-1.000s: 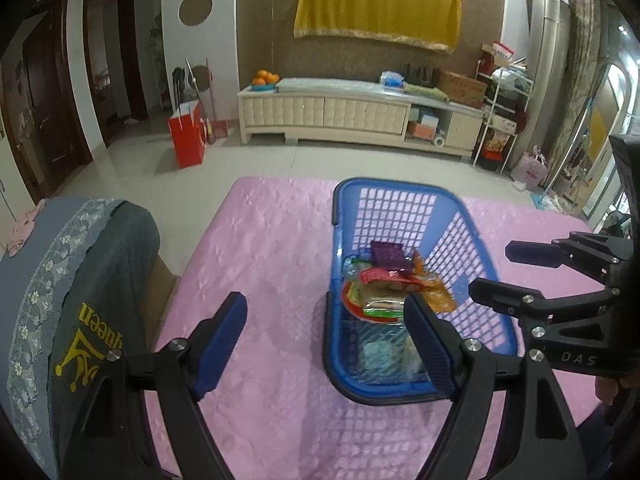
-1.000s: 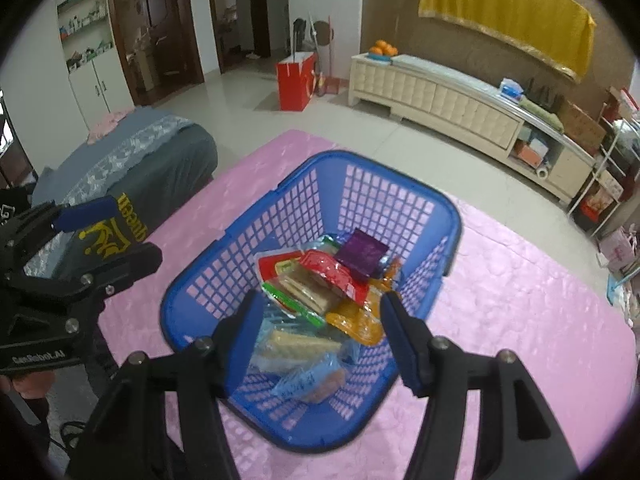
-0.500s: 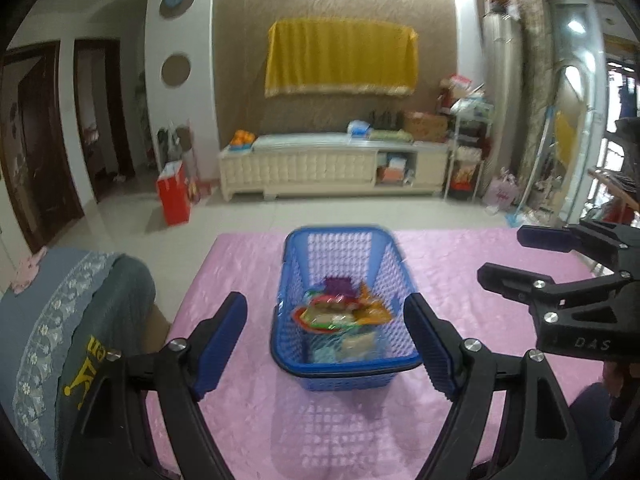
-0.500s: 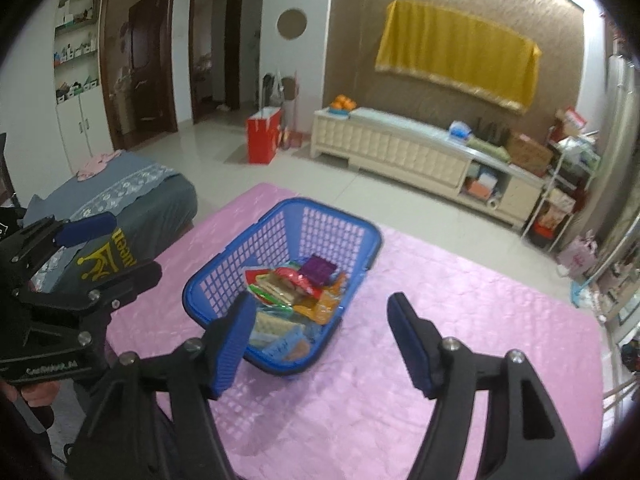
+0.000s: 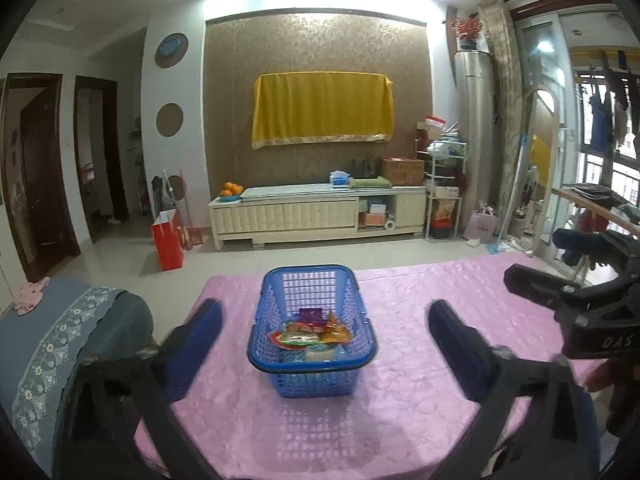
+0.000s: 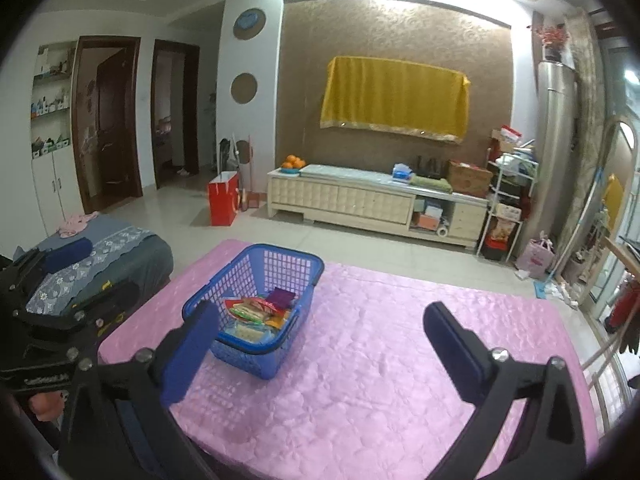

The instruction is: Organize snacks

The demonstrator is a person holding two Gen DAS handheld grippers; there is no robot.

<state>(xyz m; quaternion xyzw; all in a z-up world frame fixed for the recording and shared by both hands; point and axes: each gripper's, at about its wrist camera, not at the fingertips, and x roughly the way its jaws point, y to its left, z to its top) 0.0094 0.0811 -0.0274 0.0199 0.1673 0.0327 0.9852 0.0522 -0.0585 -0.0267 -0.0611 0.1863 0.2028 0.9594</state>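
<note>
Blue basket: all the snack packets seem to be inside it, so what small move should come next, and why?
Probably none beyond setting both grippers down. The snack packets lie inside the blue basket, the left gripper and right gripper are open and empty, and no packet shows on the pink cloth.

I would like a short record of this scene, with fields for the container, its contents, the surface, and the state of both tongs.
container: blue plastic basket, upright, mesh walls
contents: snack packets piled inside; a purple packet at the far end of the pile
surface: pink quilted cloth, with the basket standing on it
left tongs: open, holding nothing, apart from the basket
right tongs: open, holding nothing, apart from the basket
</note>
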